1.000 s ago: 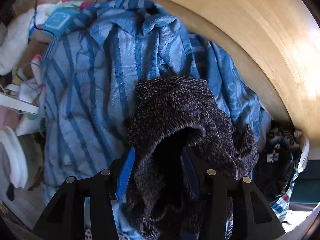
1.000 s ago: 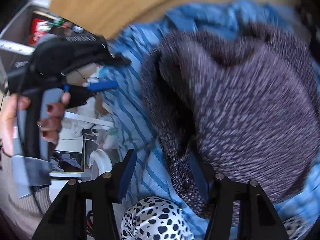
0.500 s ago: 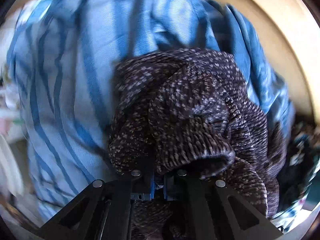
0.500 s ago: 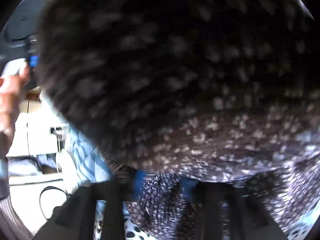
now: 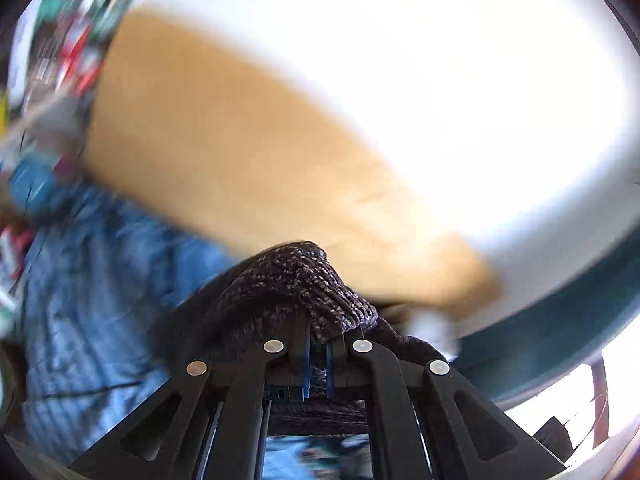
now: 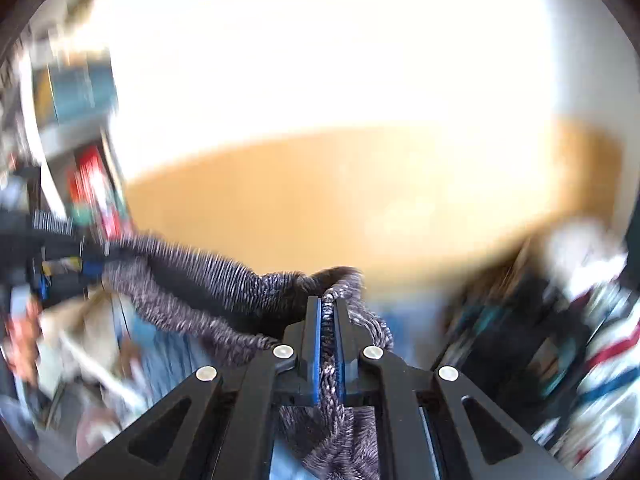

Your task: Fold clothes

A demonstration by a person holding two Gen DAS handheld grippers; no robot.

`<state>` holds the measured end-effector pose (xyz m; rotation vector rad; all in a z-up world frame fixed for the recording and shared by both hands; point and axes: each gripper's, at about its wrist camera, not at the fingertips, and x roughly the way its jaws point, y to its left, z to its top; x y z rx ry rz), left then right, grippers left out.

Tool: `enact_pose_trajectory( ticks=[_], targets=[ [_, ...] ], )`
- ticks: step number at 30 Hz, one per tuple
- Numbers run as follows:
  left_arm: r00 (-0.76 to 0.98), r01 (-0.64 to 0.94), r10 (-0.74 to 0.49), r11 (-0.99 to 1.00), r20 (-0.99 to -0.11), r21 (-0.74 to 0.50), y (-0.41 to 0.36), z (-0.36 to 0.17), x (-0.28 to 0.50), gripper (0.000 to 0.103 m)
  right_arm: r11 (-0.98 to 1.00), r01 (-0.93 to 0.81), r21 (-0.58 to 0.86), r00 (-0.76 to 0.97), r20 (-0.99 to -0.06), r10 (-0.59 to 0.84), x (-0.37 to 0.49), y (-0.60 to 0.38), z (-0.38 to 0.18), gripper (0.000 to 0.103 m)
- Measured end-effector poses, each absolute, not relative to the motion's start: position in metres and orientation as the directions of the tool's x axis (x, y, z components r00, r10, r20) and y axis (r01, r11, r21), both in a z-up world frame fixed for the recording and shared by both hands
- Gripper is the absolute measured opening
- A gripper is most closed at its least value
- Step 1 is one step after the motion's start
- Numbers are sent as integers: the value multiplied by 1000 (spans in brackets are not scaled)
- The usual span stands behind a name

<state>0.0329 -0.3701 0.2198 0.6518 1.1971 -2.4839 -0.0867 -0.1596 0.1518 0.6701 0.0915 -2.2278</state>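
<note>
Knit sweater point(image 6: 224, 280) between two hand-held grippers, above striped shirt point(image 5: 100, 300), wooden board point(image 5: 224, 152) behind.

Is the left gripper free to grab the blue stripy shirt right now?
Probably not. The left gripper is shut on the dark knit sweater, and so is the right gripper, so it has no free jaws. The blue striped shirt lies uncovered below, but the sweater must be let go first.

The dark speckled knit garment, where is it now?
The dark knit garment hangs stretched between the two claws, pinched in the right claw and the left claw, above the blue striped cloth.
</note>
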Motion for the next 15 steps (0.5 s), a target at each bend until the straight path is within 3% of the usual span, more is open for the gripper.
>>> enact_pose_trajectory(
  ticks=[1,4,8,11,15],
  targets=[
    [-863,442,-102,-629,-496,-640,-356,249,37,5,-698,704,129,-599,-421,-681,-79,-138,189,0],
    [-891,405,-128,-657,-435,-636,-323,309,56,5,-726,681,96,-697,-220,-683,-55,-74,287,1],
    [-885,411,-128,-666,-447,-623,-297,319,72,5,-741,669,58,-722,-187,-666,-35,-32,326,1],
    [-847,453,-79,-627,-526,-634,-295,274,79,5,-698,710,93,-642,-321,-696,-45,-37,289,5],
    [-721,589,-7,-533,-693,-607,-303,150,76,4,-629,739,242,-439,-535,-722,-49,-70,177,7]
  ],
)
